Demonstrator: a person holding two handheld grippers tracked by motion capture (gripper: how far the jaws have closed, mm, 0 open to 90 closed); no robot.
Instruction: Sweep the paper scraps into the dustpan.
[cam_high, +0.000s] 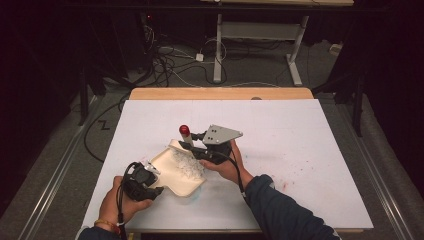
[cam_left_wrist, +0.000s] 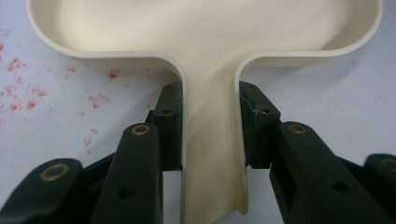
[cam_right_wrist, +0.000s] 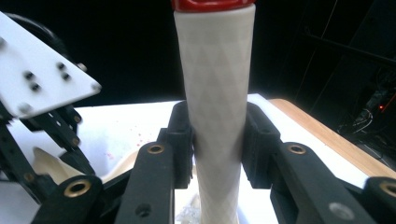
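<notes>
A cream dustpan (cam_high: 175, 175) lies on the white table sheet (cam_high: 280, 130) with a heap of pale shreds (cam_high: 186, 161) in it. My left gripper (cam_high: 158, 190) is shut on the pan's narrow handle (cam_left_wrist: 212, 140), one pad pressing on each side of it (cam_left_wrist: 210, 109). My right gripper (cam_high: 188, 146) is at the pan's far edge, shut on the white, faceted handle of a brush (cam_right_wrist: 217, 88) with a red cap (cam_high: 184, 129). The handle stands upright between the jaws (cam_right_wrist: 218, 137). The brush's lower end is hidden.
Red specks (cam_left_wrist: 28, 93) dot the sheet around the pan and on the right side (cam_high: 300, 160). A wooden strip (cam_high: 220, 93) borders the table's far edge. Beyond it are cables (cam_high: 170, 60) on the floor and a desk frame (cam_high: 260, 35). The other gripper's pale plate (cam_right_wrist: 37, 79) shows at the left.
</notes>
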